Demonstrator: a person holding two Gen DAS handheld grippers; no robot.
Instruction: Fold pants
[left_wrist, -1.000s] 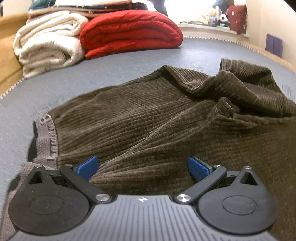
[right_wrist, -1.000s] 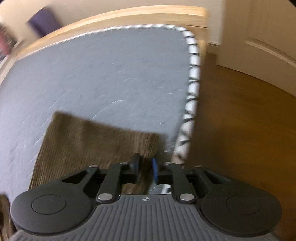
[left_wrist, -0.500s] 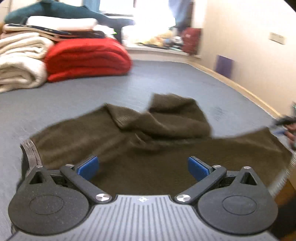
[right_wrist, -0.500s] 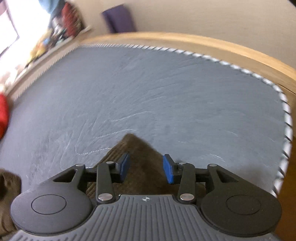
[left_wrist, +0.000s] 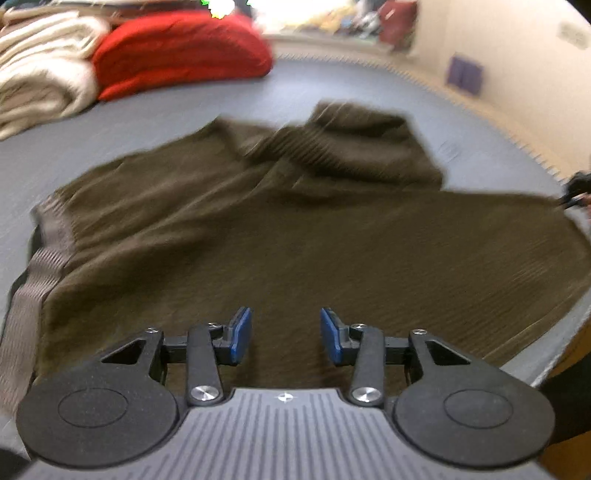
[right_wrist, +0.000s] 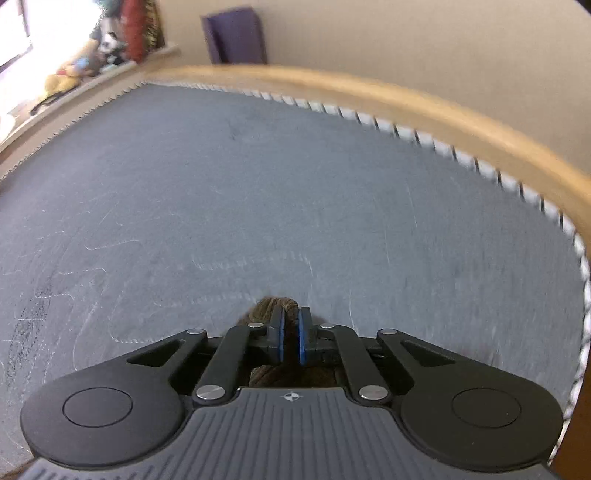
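Note:
Dark brown ribbed pants (left_wrist: 295, 229) lie spread on the grey mattress (left_wrist: 332, 85), with the grey waistband (left_wrist: 33, 273) at the left and one leg bunched at the back. My left gripper (left_wrist: 286, 334) hovers over the near edge of the pants, partly open and empty. My right gripper (right_wrist: 290, 332) is shut on a bunch of the brown fabric (right_wrist: 275, 306), the rest of which is hidden under it. In the left wrist view the right gripper (left_wrist: 576, 190) shows at the far right, at the pant leg's end.
A red folded blanket (left_wrist: 177, 48) and cream folded blankets (left_wrist: 40, 74) are stacked at the mattress's far left. A wooden bed frame (right_wrist: 406, 96) curves along the mattress edge. A purple object (right_wrist: 234, 33) leans against the wall. Toys (right_wrist: 81, 62) sit on a ledge.
My right gripper has closed on the pant leg end. My left gripper's fingers have narrowed from wide open and it has shifted over the pants.

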